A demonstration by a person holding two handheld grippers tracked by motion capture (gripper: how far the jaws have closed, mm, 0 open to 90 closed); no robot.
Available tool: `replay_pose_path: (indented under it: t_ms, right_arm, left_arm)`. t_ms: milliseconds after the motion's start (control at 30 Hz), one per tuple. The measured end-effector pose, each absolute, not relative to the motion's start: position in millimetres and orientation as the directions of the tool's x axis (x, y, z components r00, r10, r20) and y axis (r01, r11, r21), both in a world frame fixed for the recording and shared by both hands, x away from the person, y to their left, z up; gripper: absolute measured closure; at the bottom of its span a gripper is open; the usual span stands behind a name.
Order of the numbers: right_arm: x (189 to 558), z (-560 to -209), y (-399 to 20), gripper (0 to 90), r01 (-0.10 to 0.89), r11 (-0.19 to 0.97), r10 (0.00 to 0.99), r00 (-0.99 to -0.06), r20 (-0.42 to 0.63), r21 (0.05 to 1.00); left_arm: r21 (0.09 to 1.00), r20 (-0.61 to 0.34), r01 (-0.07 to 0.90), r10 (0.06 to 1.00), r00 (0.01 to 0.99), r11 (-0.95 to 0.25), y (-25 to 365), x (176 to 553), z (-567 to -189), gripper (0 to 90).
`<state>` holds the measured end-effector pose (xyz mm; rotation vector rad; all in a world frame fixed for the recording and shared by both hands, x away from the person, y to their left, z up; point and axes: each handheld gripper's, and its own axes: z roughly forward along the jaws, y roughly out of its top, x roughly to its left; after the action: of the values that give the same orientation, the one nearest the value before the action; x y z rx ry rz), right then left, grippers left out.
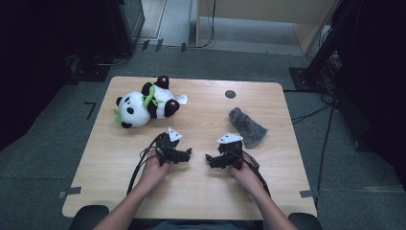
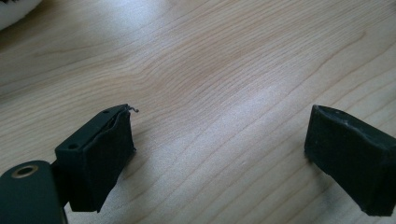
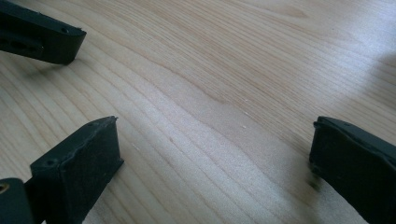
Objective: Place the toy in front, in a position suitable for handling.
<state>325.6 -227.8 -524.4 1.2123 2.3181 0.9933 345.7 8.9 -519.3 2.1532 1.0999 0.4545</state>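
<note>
A panda plush (image 1: 146, 103) lies on its side at the far left of the wooden table (image 1: 201, 191). A grey fuzzy cloth piece (image 1: 246, 126) lies to the right of centre. My left gripper (image 1: 187, 154) rests low over the table's middle, pointing right. Facing it a short gap away is my right gripper (image 1: 209, 158), pointing left. In the left gripper view the left gripper (image 2: 222, 123) stands open over bare wood, with a bit of the white plush (image 2: 11, 7) at the top left corner. The right gripper (image 3: 215, 128) is open too, over bare wood, with the other gripper's jaw tip at top left.
A small dark round spot (image 1: 230, 94) marks the table near its far edge. Cables trail from both grippers toward the person's forearms at the near edge. Dark stands and cables sit on the grey floor around the table.
</note>
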Motion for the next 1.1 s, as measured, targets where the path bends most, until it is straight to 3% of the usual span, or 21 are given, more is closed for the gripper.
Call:
replay_pose_path:
  t_ms: [1100]
  right_arm:
    - [324.7,-524.5,-227.8,1.9,0.579,0.386,0.821,-0.570,0.018,0.718]
  left_arm:
    - [0.699,0.004,0.551,0.774,0.634,-0.455,9.7,346.7,-519.1,8.6]
